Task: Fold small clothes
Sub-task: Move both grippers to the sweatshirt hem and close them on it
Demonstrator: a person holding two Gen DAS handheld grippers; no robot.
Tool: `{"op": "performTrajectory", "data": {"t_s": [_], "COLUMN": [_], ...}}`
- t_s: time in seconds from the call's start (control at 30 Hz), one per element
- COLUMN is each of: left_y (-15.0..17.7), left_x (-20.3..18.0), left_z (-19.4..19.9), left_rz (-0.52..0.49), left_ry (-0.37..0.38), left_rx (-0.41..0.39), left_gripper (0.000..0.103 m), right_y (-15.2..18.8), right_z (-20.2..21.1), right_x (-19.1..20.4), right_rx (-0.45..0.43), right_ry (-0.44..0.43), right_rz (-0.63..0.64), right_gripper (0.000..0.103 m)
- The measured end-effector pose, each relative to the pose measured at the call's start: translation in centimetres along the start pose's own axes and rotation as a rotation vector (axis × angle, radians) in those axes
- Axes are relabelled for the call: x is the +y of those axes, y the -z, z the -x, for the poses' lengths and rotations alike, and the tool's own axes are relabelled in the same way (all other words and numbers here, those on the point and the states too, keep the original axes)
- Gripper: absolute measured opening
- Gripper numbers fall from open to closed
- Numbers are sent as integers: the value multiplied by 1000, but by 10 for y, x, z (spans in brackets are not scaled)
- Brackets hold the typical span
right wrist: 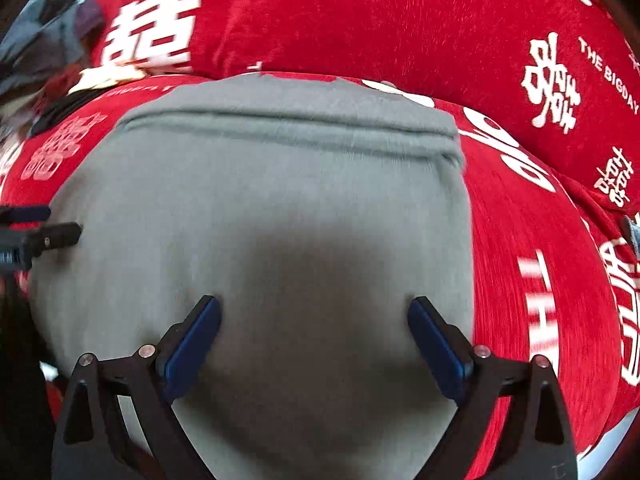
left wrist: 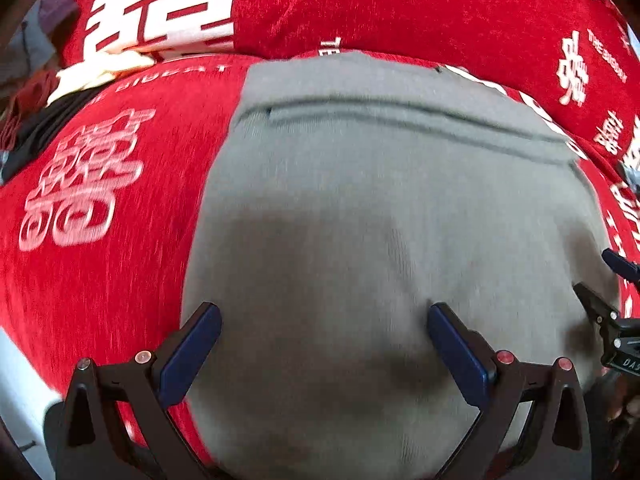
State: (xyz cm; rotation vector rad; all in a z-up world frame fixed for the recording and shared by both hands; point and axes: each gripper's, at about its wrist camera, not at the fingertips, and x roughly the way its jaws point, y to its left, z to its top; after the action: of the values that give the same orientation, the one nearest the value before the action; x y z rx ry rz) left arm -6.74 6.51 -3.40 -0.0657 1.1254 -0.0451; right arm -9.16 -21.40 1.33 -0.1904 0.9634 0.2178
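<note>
Your left gripper [left wrist: 324, 316] and right gripper [right wrist: 314, 310] both have their fingers spread wide and hold nothing, each hanging low over the near part of the grey garment [left wrist: 380, 208], which lies flat on the red cover [left wrist: 100, 280] with its banded edge [right wrist: 288, 128] at the far side. The main risk, as I judge it, is closing on too much: the cover is soft and textured, so a pinch pressed deep could take it up along with the garment and drag the whole surface when you lift. A pinch in the middle of the cloth instead of at a corner or hem would likely raise a ridge and leave a crooked fold. Both views are blurred, so I cannot tell whether the fingertips touch the fabric yet. The small pile of other clothes [left wrist: 76, 80] at the far left is well apart and shouldn't interfere.
</note>
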Motion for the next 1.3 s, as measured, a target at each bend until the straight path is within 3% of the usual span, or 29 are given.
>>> {"op": "performTrajectory", "data": {"t_s": [0.1,0.13,0.17,0.23,0.27,0.3,0.43,0.53,0.6,0.63,0.7,0.73,0.8,0.9,0.97,1.0,1.03,1.1,1.2,1.3], "left_y": [31,40,46,55,57,58,44,35,39,38,41,44,53,61,62,62,61,54,37,16], "left_x": [-5,-3,-2,-1,1,2,-22,-48,-57,-53,-40,-33,-21,-9,-4,-1,2,4,-8,-36], "left_z": [10,13,14,6,7,14,40,33,13,16,17,15,9,2,-4,-3,5,27,48,39], "left_rz": [-43,-51,-57,-127,-141,-144,-242,-317,-376,-363,-354,-351,-346,-323,-332,-338,-335,-307,-297,-304], "left_ry": [-18,-15,-8,-33,-39,-49,-27,-11,-58,-41,-35,-42,-64,-65,-191,-244,-237,-160,-116,-79], "left_rx": [2,6,23,151,172,156,13,-19,33,18,53,80,150,235,296,294,261,191,70,35], "left_gripper": [103,103,103,103,103,103,103,103,103,103,103,103,103,103,103,103,103,103,103,103], "right_y": [36,44,54,70,75,77,57,40,35,36,39,44,57,82,94,97,96,87,62,33], "right_z": [24,29,29,32,31,33,51,44,31,22,22,19,22,25,23,25,29,47,66,56], "right_x": [10,12,15,31,40,46,80,105,117,117,104,88,71,54,52,52,52,52,59,80], "right_rx": [-20,-26,30,70,111,127,-9,-66,-52,-19,4,61,62,104,167,184,198,156,49,-27], "right_ry": [16,17,13,96,137,156,90,77,84,88,32,6,5,85,182,211,217,168,96,75], "right_rz": [63,80,117,288,364,396,460,515,565,589,553,515,498,562,635,656,651,601,546,521], "right_gripper": [96,101,103,103,103,103,103,103,103,103,103,103,103,103,103,103,103,103,103,103]}}
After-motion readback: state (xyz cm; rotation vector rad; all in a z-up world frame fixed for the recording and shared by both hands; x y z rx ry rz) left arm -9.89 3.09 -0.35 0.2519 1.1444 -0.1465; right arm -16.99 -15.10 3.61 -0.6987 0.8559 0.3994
